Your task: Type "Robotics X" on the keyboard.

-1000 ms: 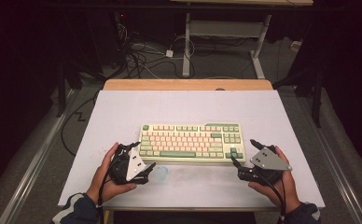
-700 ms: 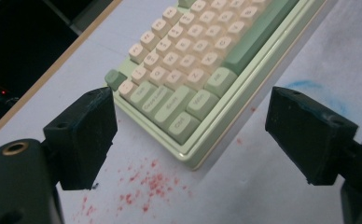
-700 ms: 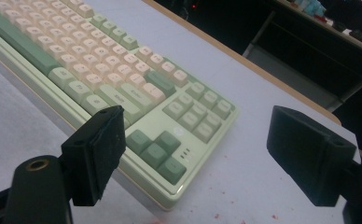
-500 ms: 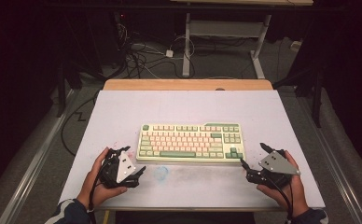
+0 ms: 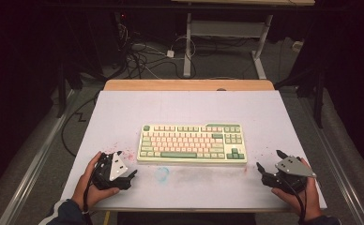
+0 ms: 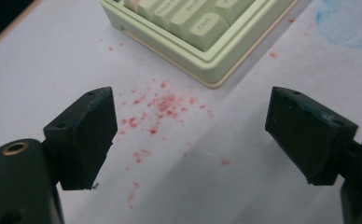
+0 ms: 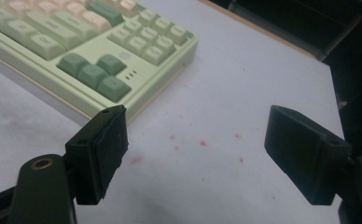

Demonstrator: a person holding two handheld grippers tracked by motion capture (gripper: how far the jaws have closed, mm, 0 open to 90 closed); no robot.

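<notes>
A pale green keyboard (image 5: 193, 143) with cream and pink keys lies flat in the middle of the white table cover (image 5: 189, 105). My left gripper (image 5: 127, 163) is held near the front edge, left of the keyboard's near left corner (image 6: 202, 32), open with nothing between its jaws (image 6: 191, 116). My right gripper (image 5: 268, 159) is off the keyboard's near right corner, also open and holding nothing (image 7: 198, 126). The keyboard's arrow keys and number block (image 7: 104, 65) lie just ahead of its left jaw. Neither gripper touches the keyboard.
Red specks (image 6: 165, 102) dot the cover beside the keyboard's left corner and to the right (image 7: 202, 142). A faint blue smudge (image 5: 162, 173) marks the cover in front of the keyboard. Cables (image 5: 142, 56) and a desk frame (image 5: 227, 33) stand on the floor beyond the table.
Both grippers have drawn back from the keyboard toward the table's front edge, the right one also moving further right. The keyboard has stayed put.
</notes>
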